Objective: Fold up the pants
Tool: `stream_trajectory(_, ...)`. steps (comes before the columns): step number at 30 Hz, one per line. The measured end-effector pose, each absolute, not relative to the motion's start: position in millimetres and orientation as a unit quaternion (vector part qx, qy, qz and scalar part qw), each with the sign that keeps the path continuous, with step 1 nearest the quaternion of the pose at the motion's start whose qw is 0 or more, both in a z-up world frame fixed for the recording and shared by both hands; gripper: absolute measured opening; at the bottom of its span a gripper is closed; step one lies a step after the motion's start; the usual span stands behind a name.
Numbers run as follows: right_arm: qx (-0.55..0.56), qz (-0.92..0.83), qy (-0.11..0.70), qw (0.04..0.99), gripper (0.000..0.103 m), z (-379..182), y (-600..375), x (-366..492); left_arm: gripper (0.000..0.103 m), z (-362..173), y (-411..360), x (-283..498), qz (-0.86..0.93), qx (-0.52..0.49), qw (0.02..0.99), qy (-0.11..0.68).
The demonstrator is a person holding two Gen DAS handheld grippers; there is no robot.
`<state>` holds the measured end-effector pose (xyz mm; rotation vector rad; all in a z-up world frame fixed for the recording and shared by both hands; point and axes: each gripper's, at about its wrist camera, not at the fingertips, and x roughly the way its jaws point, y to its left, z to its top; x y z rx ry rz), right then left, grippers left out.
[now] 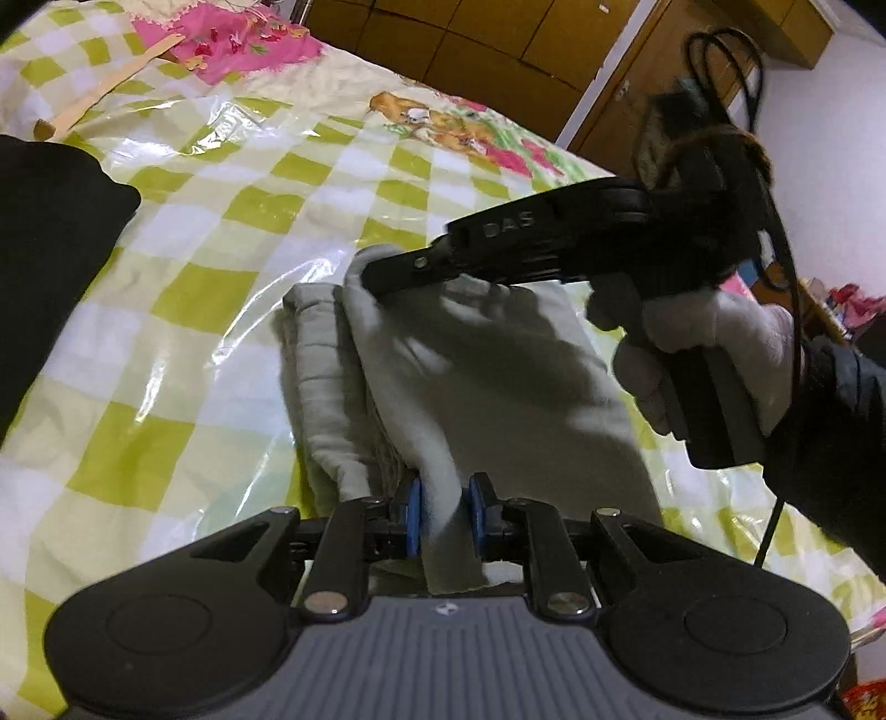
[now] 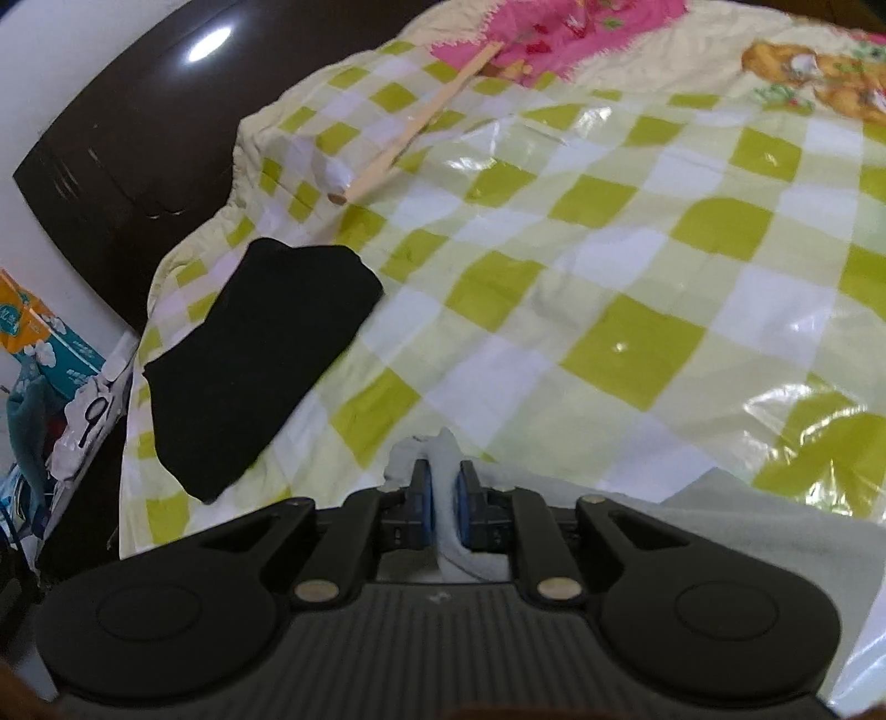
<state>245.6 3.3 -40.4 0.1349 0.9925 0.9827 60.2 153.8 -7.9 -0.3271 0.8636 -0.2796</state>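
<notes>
Light grey pants [image 1: 498, 382] lie partly folded on the checked bed cover, with a thicker folded band along their left side. My left gripper [image 1: 446, 512] is shut on the near edge of the pants, cloth pinched between its blue pads. My right gripper [image 1: 382, 277] reaches in from the right, held by a white-gloved hand, and grips the far left corner of the pants. In the right wrist view my right gripper [image 2: 443, 493] is shut on a fold of the grey pants [image 2: 747, 526], which trail off to the lower right.
The bed cover [image 1: 183, 310] is green and white checks under clear plastic. A black garment [image 2: 260, 354] lies at the bed's left edge, also in the left wrist view [image 1: 50, 249]. A wooden stick [image 2: 421, 122] and pink cloth [image 1: 232, 39] lie farther back. Brown cabinets [image 1: 498, 33] stand behind.
</notes>
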Motion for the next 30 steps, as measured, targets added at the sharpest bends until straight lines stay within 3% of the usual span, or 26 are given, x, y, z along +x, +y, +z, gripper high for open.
stream_trajectory(3,0.067,0.450,0.444,0.772,0.009,-28,-5,241,0.031,-5,149,58,-0.139,-0.146,0.888,0.413)
stream_trajectory(6,0.096,0.447,0.432,0.778,0.009,-12,-21,238,0.038,-10,135,62,-0.136,-0.119,0.886,0.427)
stream_trajectory(11,0.138,0.446,0.395,0.791,0.006,18,-50,226,0.024,-2,127,63,-0.158,-0.123,0.889,0.412)
stream_trajectory(14,0.131,0.444,0.384,0.799,0.006,34,-56,224,0.024,3,130,64,-0.156,-0.124,0.891,0.408)
stream_trajectory(19,0.061,0.426,0.434,0.792,0.022,27,-36,225,0.024,-2,134,58,-0.145,-0.130,0.892,0.408)
stream_trajectory(23,0.055,0.413,0.477,0.774,0.045,15,-14,209,0.024,1,125,52,-0.158,-0.121,0.896,0.397)
stream_trajectory(27,0.033,0.380,0.493,0.782,0.053,9,2,189,0.024,4,118,48,-0.180,-0.118,0.899,0.383)
stream_trajectory(30,-0.039,0.356,0.491,0.794,0.049,3,18,180,0.024,6,119,47,-0.183,-0.119,0.902,0.373)
